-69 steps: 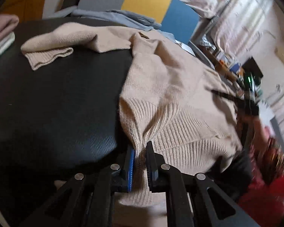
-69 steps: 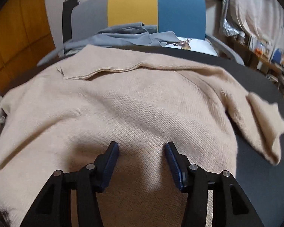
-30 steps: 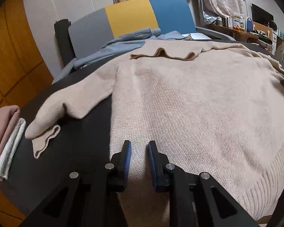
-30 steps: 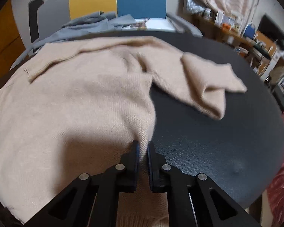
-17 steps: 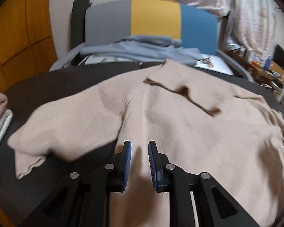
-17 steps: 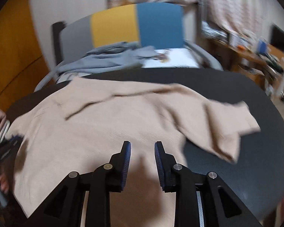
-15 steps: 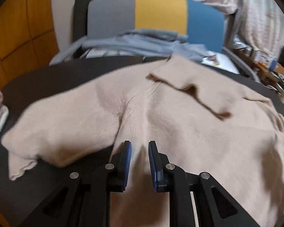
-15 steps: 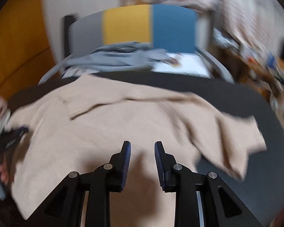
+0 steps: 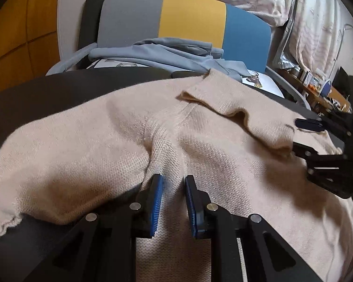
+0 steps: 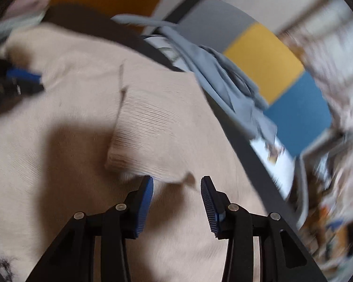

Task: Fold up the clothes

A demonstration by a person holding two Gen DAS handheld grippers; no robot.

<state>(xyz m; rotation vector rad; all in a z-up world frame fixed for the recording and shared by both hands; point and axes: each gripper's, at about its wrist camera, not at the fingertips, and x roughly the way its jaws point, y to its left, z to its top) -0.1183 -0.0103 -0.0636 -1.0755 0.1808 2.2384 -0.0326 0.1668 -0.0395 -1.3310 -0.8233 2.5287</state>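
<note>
Left gripper (image 9: pixel 173 188): jaws narrowly parted, beige knit between the blue pads at the sleeve-body seam; firm hold cannot be told
Right gripper (image 10: pixel 176 188): jaws wide apart, holding nothing, poised over the folded ribbed edge
Beige sweater (image 9: pixel 211 155): spread across the black table (image 9: pixel 35 94), sleeve draped left
Change: right jaws wider than 0.5 s ago; view now tilted and blurred
Background: grey garment (image 9: pixel 167 51) on the chair (image 9: pixel 190 16)

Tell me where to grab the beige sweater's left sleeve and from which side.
Judging by its pose, grip the sleeve at its ruffled cuff, coming in from the left gripper side. The cuff's thin free edge lies flat on the dark table, clear of the sweater body.
</note>
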